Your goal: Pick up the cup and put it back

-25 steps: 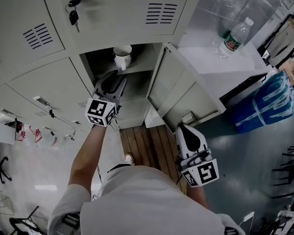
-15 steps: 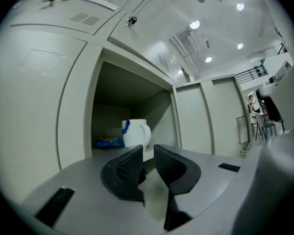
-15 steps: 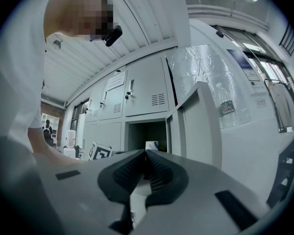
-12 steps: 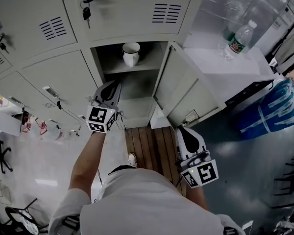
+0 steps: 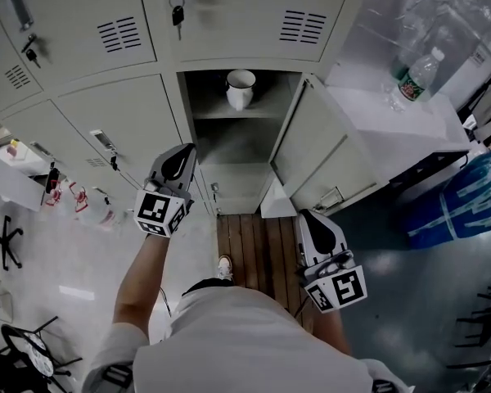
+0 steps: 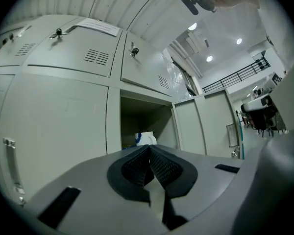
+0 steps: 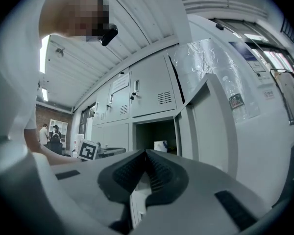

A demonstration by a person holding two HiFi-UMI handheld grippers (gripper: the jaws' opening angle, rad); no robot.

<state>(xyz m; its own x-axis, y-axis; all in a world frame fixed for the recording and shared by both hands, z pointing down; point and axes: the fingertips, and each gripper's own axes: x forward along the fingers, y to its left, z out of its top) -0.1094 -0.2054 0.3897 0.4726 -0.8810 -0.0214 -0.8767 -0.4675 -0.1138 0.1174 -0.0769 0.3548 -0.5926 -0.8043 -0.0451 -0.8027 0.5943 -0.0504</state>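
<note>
A white cup (image 5: 240,88) with a handle stands upright on the upper shelf of the open locker (image 5: 198,113). My left gripper (image 5: 182,151) is held level in front of the closed lockers, below and left of the cup and well apart from it. Its jaws have just been closing and are shut with nothing between them. In the left gripper view the cup (image 6: 146,139) shows just beyond the shut left gripper (image 6: 149,147). My right gripper (image 5: 309,216) hangs lower, by the open door, shut and empty. From the right gripper view the cup (image 7: 160,146) sits deep in the locker, past the right gripper (image 7: 146,152).
The locker door (image 5: 311,150) swings open to the right. Keys (image 5: 180,5) hang from the locker above. A water bottle (image 5: 416,76) stands on a white cabinet top (image 5: 376,113). A blue pack (image 5: 466,199) lies on the floor at right; a wooden board (image 5: 254,244) lies below the locker.
My left gripper has drawn back out of the locker, away from the cup, and its jaws have closed. The cup stays on the shelf. The right gripper has barely moved.
</note>
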